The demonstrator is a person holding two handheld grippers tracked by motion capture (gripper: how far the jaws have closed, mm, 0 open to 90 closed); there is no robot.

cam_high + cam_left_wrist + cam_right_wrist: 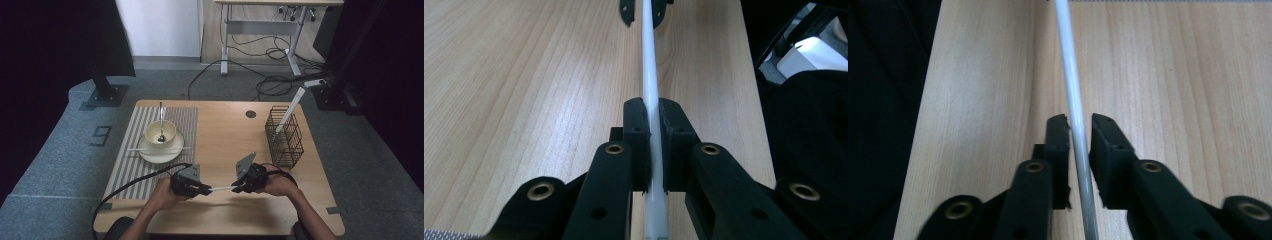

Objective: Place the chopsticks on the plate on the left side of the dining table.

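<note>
While left gripper [651, 117] clamps white chopstick [649, 65], right gripper [1079, 131] slightly parted around it.

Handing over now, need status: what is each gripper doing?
Left gripper: closed on the white chopstick.
Right gripper: open, jaws slightly apart around the same chopstick, right pad clear of it.

Glossy, probably plastic white chopstick [650, 75]; matt wooden table [524, 90].

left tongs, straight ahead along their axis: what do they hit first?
Likely the right tongs. The left tongs grip one end of the white chopstick and point along it at the right tongs, whose tips show at its far end in the left gripper view.
</note>
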